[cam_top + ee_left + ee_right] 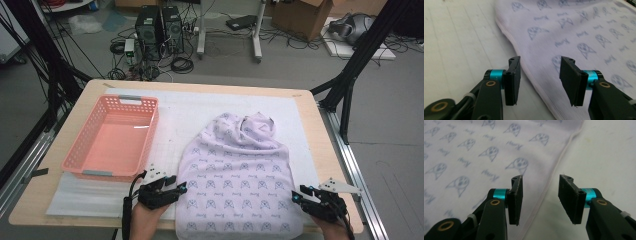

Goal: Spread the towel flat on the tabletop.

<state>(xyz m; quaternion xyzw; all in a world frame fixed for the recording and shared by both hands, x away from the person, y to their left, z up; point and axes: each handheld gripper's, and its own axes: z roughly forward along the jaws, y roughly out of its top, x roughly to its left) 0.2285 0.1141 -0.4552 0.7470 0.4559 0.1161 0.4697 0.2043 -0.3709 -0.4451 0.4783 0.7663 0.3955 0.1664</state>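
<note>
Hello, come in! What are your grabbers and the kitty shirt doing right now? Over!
Left gripper open at shirt's left edge; right gripper open at its right edge. Shirt flat, unheld. Pink basket off to the left, not in the way.

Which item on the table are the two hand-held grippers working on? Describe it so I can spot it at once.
On the white mat covering the wooden table, right of the pink basket, lies a pale lilac garment. Its repeated small blue prints set it apart.
</note>
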